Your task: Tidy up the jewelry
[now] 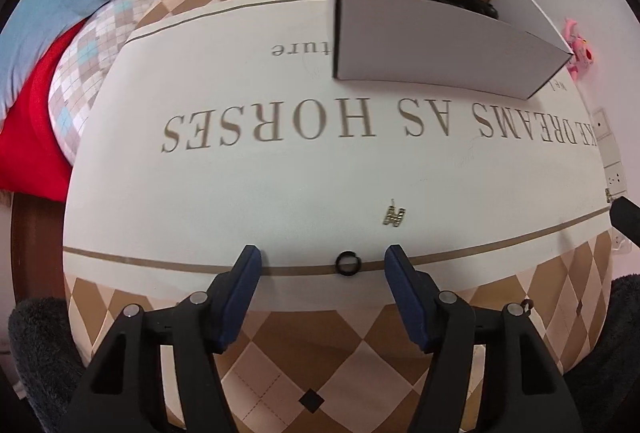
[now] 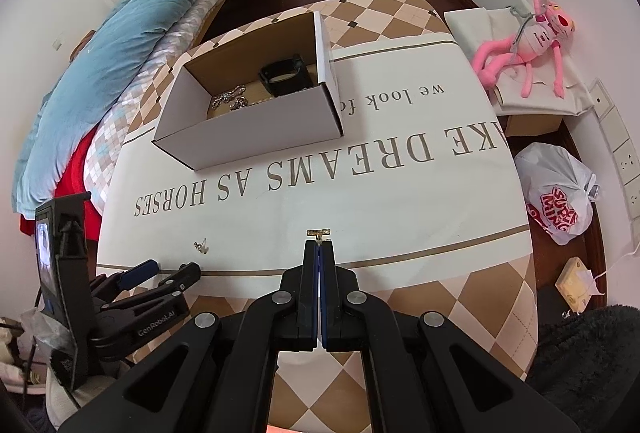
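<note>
My left gripper [image 1: 322, 263] is open, low over the table, with a small black ring [image 1: 349, 263] lying between its fingertips. A gold H-shaped earring [image 1: 394, 216] lies just beyond to the right; it also shows in the right wrist view [image 2: 202, 246]. My right gripper [image 2: 319, 245] is shut on a gold earring [image 2: 319, 232], held by its post at the fingertips above the table. The white cardboard box [image 2: 256, 131] stands at the far side and holds a black watch [image 2: 285, 75] and silver chains [image 2: 231, 99]. The left gripper [image 2: 168, 269] shows at the lower left.
The table carries a cream cloth [image 1: 280, 173] with large lettering and a diamond border. A bed with a blue quilt [image 2: 120, 45] runs along the left. A pink plush toy [image 2: 532, 41] and a white plastic bag [image 2: 556, 189] sit to the right of the table.
</note>
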